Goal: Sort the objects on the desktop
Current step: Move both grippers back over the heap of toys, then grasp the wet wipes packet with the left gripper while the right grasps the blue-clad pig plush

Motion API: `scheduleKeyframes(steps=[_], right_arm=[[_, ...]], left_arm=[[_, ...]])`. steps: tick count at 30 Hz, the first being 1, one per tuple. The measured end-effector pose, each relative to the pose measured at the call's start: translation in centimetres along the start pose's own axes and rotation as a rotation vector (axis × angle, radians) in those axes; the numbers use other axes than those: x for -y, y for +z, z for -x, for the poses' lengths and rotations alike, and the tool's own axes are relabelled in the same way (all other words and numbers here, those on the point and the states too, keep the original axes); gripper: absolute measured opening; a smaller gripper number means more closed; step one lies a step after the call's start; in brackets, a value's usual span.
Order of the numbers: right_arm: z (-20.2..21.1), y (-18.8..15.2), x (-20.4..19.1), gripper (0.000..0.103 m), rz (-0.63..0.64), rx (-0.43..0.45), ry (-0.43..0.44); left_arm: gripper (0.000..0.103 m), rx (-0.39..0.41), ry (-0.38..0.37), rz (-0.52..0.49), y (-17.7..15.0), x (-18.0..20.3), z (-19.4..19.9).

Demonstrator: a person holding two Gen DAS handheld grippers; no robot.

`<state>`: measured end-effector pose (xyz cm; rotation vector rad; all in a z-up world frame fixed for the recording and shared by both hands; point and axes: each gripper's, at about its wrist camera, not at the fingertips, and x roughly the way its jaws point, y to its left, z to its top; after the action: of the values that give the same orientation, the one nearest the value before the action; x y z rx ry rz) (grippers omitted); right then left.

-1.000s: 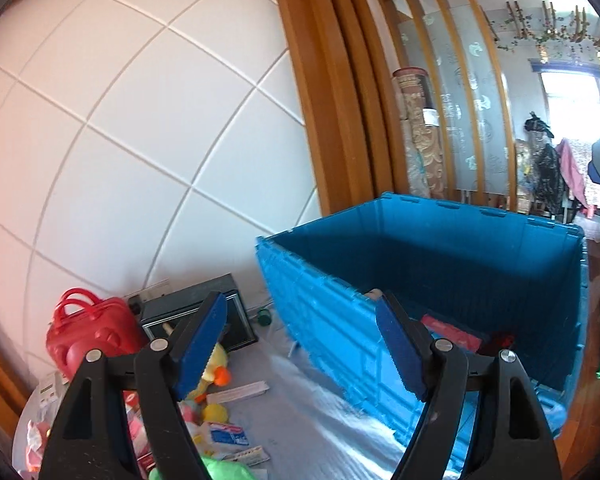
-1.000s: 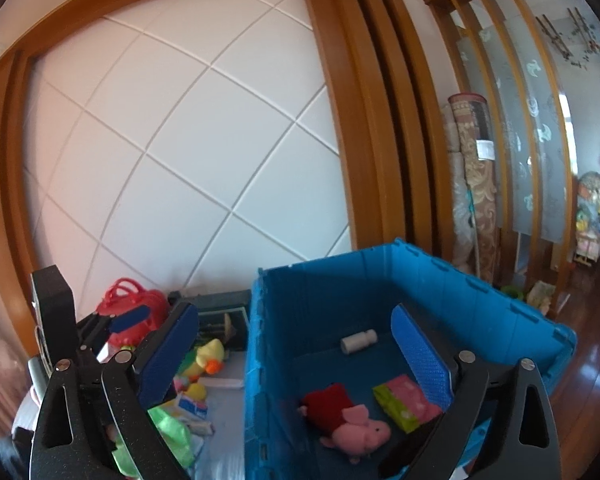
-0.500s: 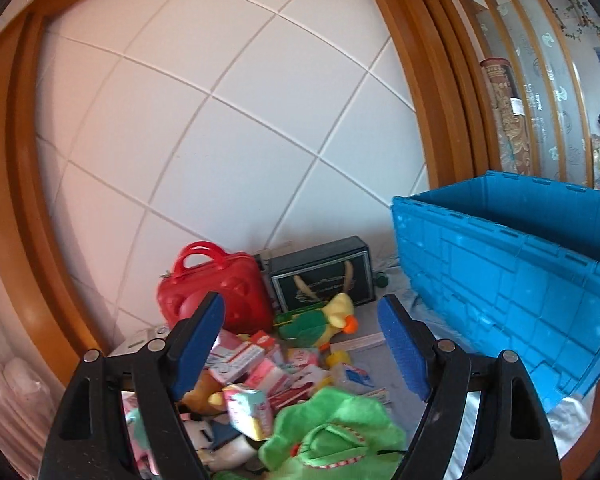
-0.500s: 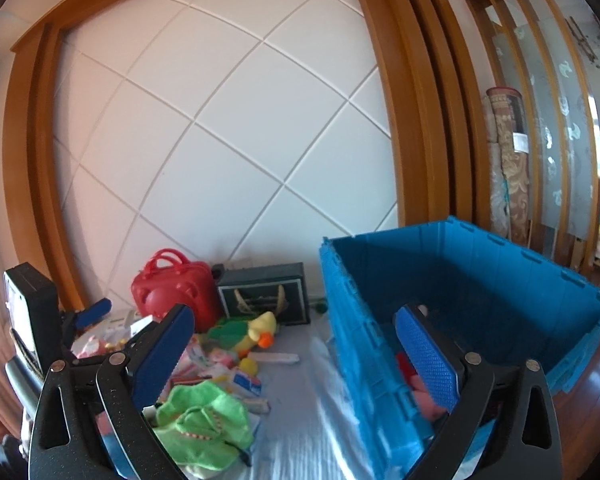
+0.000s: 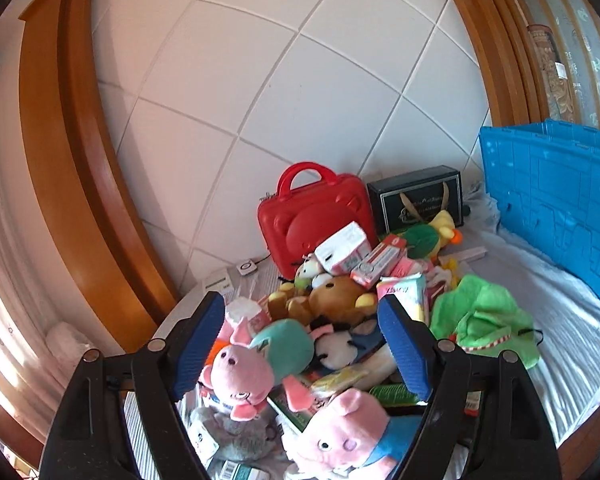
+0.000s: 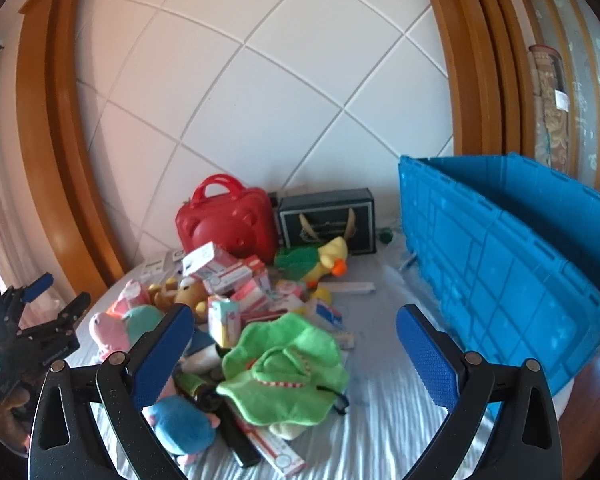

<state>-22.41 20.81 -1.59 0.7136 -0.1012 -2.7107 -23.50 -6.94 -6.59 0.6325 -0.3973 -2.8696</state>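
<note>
Toys and small boxes lie heaped on the pale sheet (image 6: 380, 432) ahead of both grippers. Left gripper (image 5: 300, 344) hangs over the pile with its jaws spread wide and nothing clamped; between its blue pads (image 5: 400, 356) show a pink pig plush (image 5: 236, 372), a teal plush (image 5: 288, 344) and, farther ahead, a brown bear (image 5: 336, 296). Another pink pig in blue (image 5: 348, 436) lies close under it. Beyond the pile a red case (image 5: 316, 216) and a dark box (image 5: 420, 196) stand against the white tiled wall, with a yellow duck (image 5: 444, 228) just in front of the box. Right gripper (image 6: 292, 340) also stands released, empty, pads well apart; a green cloth (image 6: 288, 368) lies between and below its fingers, a blue plush (image 6: 180, 428) near its left finger. Off to its right sits the blue crate (image 6: 520, 264), the task's bin, apart from the heap. The other gripper shows at the far left of this view.
</note>
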Motion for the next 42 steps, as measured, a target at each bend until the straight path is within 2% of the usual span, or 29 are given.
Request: scheduleKeyframes(steps=[3,5,9,10,12,13,15,17,19,24,29,33,36,38,40,42], right_arm=[[-1.6,-0.6,-1.6,0.103,0.027,-0.035,0.009],[-1.9,-0.7,-2.6,0.103,0.061,-0.021,0.017],[-1.2,-1.7,-4.4,0.103,0.185,0.168,0.005],[-2.3,-2.0,-4.5,0.103,0.196,0.126,0.002],[-6.7,-3.4,-4.3,0.101,0.19,-0.134,0.063],[-7.7,-4.6,-4.1,0.1,0.172,-0.188,0.107],[-8.7,-6.3,-3.7,0.101,0.163,-0.205,0.132],[-9.7,-7.3,-3.4,0.102,0.192,-0.241,0.127],[-10.9,-7.8,-2.7,0.102,0.206,-0.292,0.127],[-12.4,-9.1,-2.3,0.103,0.191,-0.379,0.241],[-14.2,-12.4,-8.4,0.102,0.376,-0.439,0.408],[-15.4,-14.6,-14.4,0.102,0.515,-0.456,0.502],[-17.2,-16.0,-17.7,0.102,0.573,-0.504,0.52],[-18.4,-16.7,-19.3,0.102,0.588,-0.525,0.516],[-19.4,-17.4,-20.8,0.102,0.608,-0.544,0.503],[-20.3,-18.0,-22.1,0.102,0.626,-0.565,0.485]], left_arm=[[0.079,-0.045,0.021,0.008,-2.3,-0.8,-0.4],[0.079,-0.063,0.023,0.026,-3.9,-1.3,-0.3],[0.079,-0.106,0.04,0.07,-6.9,-1.4,-0.1],[0.079,-0.118,0.042,0.073,-7.7,-1.2,0.0],[0.079,-0.161,0.032,0.076,-9.1,-0.8,-0.4],[0.079,-0.181,0.03,0.077,-9.7,-0.5,-0.7],[0.079,-0.237,0.025,0.108,-10.9,0.1,-1.3],[0.079,-0.293,-0.016,0.155,-12.0,0.8,-2.1],[0.079,-0.334,0.0,0.157,-13.0,1.7,-2.5],[0.079,-0.338,0.071,0.154,-13.3,2.1,-1.9],[0.079,-0.344,0.155,0.157,-13.5,0.3,-1.7],[0.079,-0.368,0.195,0.16,-14.9,-2.1,-1.6],[0.079,-0.384,0.18,0.186,-16.2,-4.8,-1.8],[0.079,-0.389,0.134,0.184,-16.9,-6.6,-2.1],[0.079,-0.383,0.078,0.135,-17.3,-8.3,-2.7],[0.079,-0.379,0.063,0.043,-17.8,-9.8,-3.7]])
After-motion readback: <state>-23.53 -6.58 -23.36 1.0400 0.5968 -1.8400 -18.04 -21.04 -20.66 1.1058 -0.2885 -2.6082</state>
